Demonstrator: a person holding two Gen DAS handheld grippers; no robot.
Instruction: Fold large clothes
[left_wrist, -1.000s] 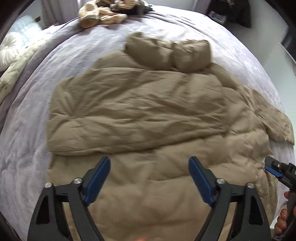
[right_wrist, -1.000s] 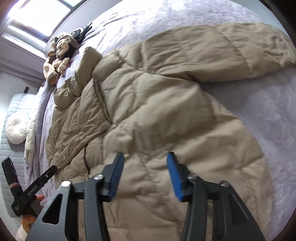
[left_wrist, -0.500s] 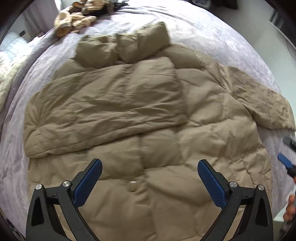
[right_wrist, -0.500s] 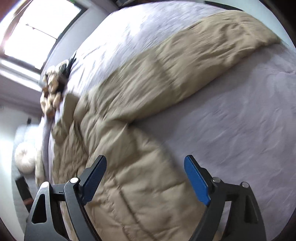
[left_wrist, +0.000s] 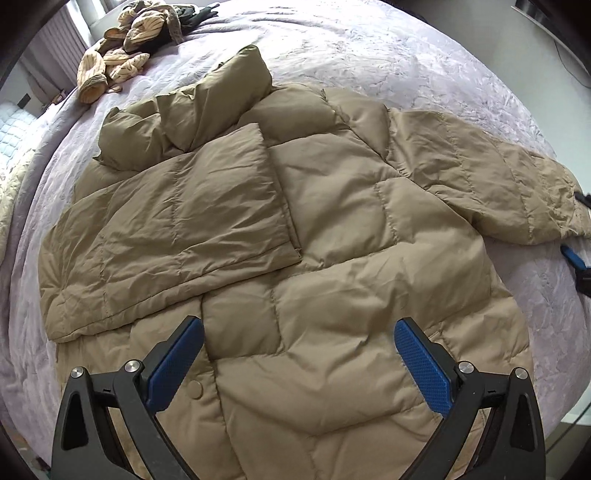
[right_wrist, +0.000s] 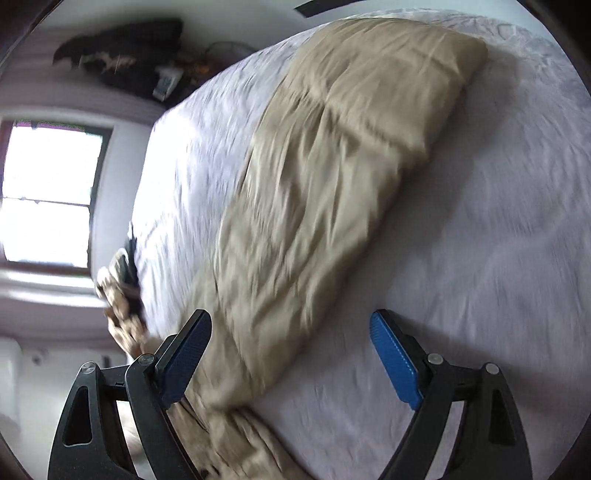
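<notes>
A tan puffer jacket (left_wrist: 332, 236) lies spread on the lilac bed (left_wrist: 388, 48). One sleeve (left_wrist: 177, 225) is folded across its chest. The other sleeve (left_wrist: 498, 184) lies stretched out to the right. My left gripper (left_wrist: 299, 354) is open and empty above the jacket's lower hem. My right gripper (right_wrist: 291, 350) is open and empty above the stretched sleeve (right_wrist: 332, 177); that view is blurred. Its blue fingertip (left_wrist: 570, 254) shows at the right edge of the left wrist view, beside the cuff.
A heap of striped tan and dark clothes (left_wrist: 129, 48) lies at the far end of the bed. A window (right_wrist: 48, 192) and dark items on a wall shelf (right_wrist: 129, 62) are beyond the bed. The bed's edge is close on the right (left_wrist: 569, 369).
My right gripper has opened wider and swung from the jacket's body to the outstretched sleeve. My left gripper has opened wider and its view has turned over the jacket's hem.
</notes>
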